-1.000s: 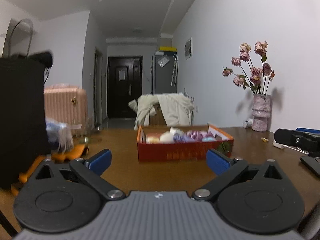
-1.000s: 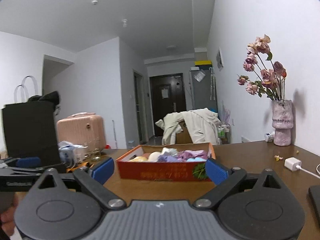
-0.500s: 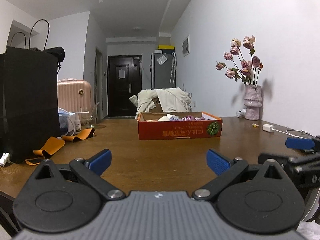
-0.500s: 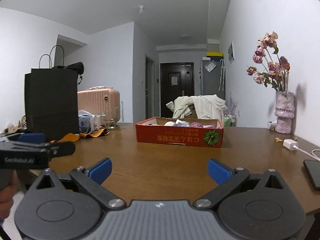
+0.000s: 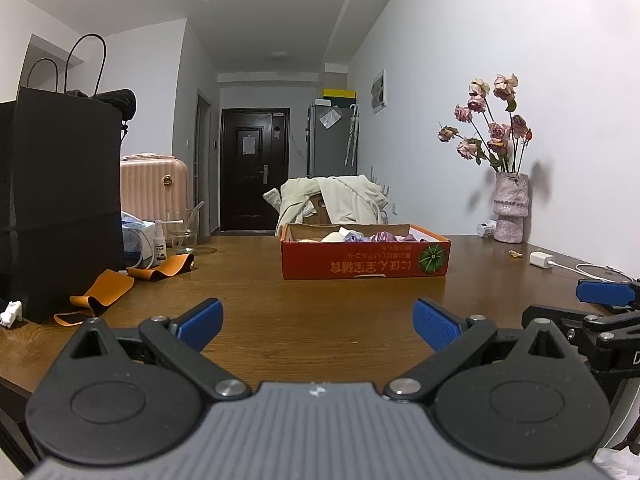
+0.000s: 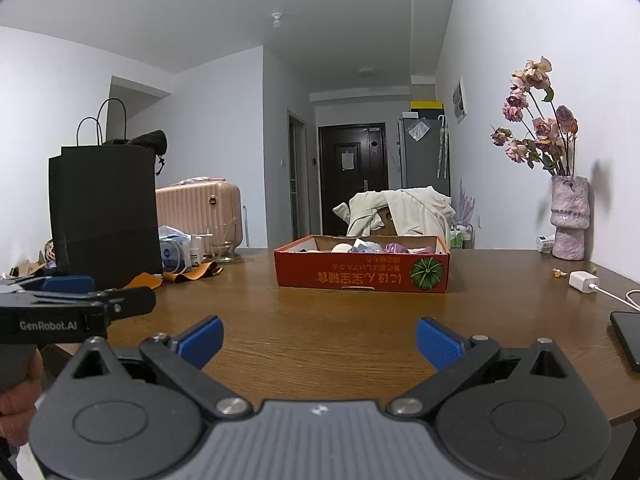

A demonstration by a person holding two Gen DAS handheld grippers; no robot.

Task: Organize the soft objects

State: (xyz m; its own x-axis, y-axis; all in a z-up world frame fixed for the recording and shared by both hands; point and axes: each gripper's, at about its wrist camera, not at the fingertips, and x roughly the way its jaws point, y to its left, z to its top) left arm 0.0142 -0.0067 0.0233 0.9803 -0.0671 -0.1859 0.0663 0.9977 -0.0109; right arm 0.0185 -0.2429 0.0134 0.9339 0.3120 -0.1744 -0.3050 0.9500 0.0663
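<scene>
You have one red box (image 5: 366, 260) on the table (image 5: 320, 312), one black bag (image 5: 60, 200), two orange bands (image 5: 100, 296), one vase (image 5: 510, 208), one white charger (image 5: 541, 260) and one glass (image 5: 182, 230).

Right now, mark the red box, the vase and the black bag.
red box (image 6: 360, 278), right wrist view, front wall.
vase (image 6: 569, 220), right wrist view, middle of body.
black bag (image 5: 60, 200), left wrist view, front face.
</scene>
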